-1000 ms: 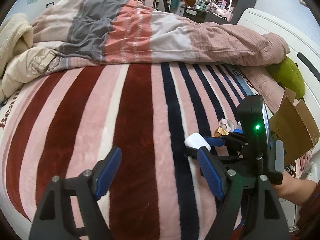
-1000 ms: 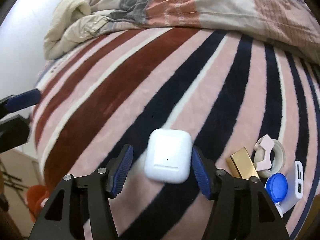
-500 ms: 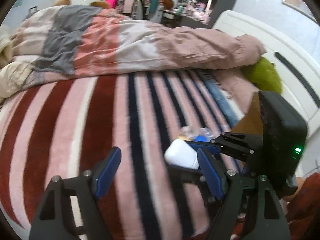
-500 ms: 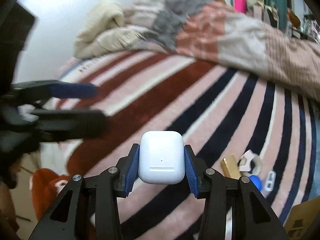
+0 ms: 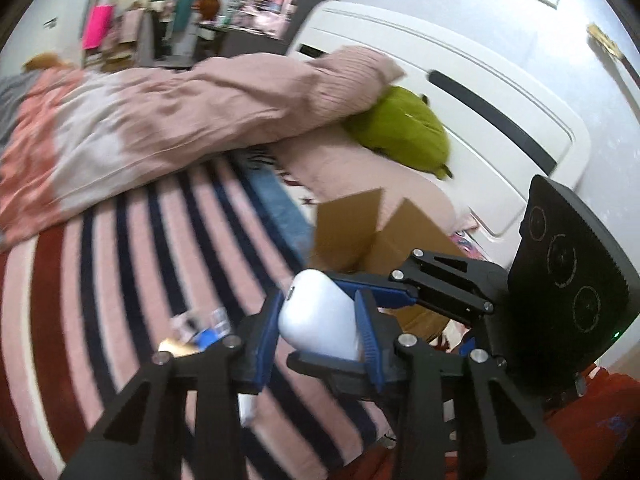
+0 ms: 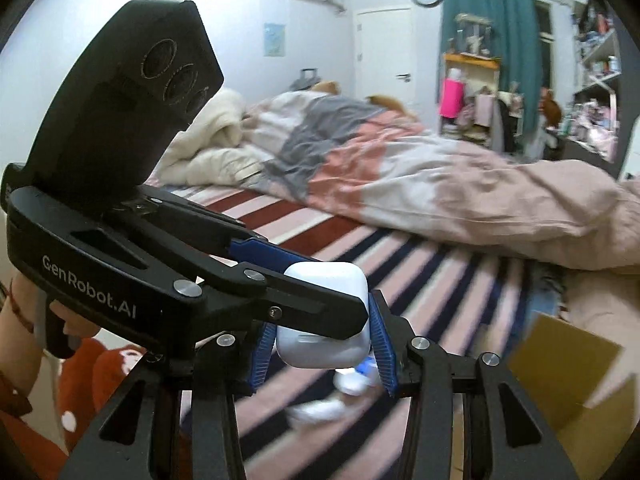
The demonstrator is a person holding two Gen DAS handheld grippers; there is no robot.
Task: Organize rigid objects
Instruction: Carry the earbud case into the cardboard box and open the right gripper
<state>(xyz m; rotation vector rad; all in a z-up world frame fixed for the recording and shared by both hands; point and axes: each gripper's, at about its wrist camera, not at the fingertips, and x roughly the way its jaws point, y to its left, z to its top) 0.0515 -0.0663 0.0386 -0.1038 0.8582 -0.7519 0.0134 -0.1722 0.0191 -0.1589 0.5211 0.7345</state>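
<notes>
Above the striped blanket (image 5: 120, 280), the white earbud case (image 5: 316, 320) is hanging in mid-air. The left gripper (image 5: 318, 308) and right gripper (image 6: 320, 320) are crossing on it, and both pairs of blue pads are pressing its sides. (A)

Reading this as a handover, with both jaws clamped on the case. Advice: the receiving side should be squeezing firmly before the other lets go. The shell is smooth and rounded, so it is probably prone to slipping. (B)

The cardboard box (image 5: 360, 232) is sitting just behind the case with its flaps up. I am judging it to be the destination. (A)

Agreed. The release should come low over the opening, not as a toss. (B)

Hidden: the left gripper's lower finger is covering part of the case front in the right wrist view. The contact patch of the far pads is not showing either. (A)

The box interior is not showing in either view. The small items (image 5: 196, 332) on the blanket are blurring, so only a blue bit and a gold glint are coming through. The edge of the bed is being cut off by the gripper bodies. (B)
</notes>
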